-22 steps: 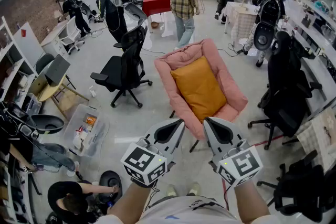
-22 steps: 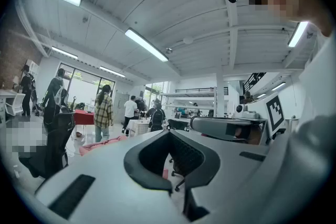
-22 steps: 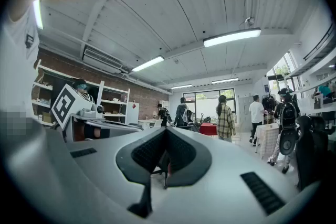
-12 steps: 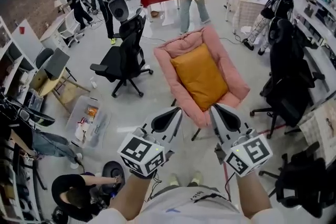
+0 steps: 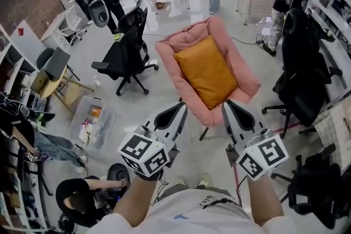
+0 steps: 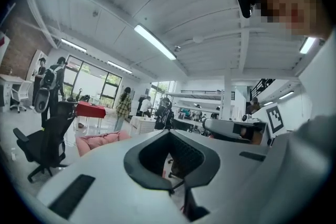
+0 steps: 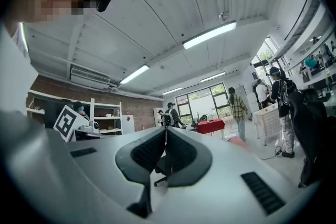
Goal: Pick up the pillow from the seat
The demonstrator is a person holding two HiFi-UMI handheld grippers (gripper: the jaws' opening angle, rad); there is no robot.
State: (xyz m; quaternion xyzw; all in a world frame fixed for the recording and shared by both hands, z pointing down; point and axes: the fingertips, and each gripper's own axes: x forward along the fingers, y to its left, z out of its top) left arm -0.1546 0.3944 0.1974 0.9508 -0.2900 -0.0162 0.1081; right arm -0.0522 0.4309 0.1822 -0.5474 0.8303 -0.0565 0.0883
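Nothing was done: the pillow lay on the seat at twelve o'clock, well ahead. My left gripper and right gripper were closed, empty; reaching, gripping, lifting remained.

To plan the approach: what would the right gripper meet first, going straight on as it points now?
Uncertain. The right gripper points level, seemingly above the low pink chair; its own view shows the black office chair beyond its tips, so perhaps that.
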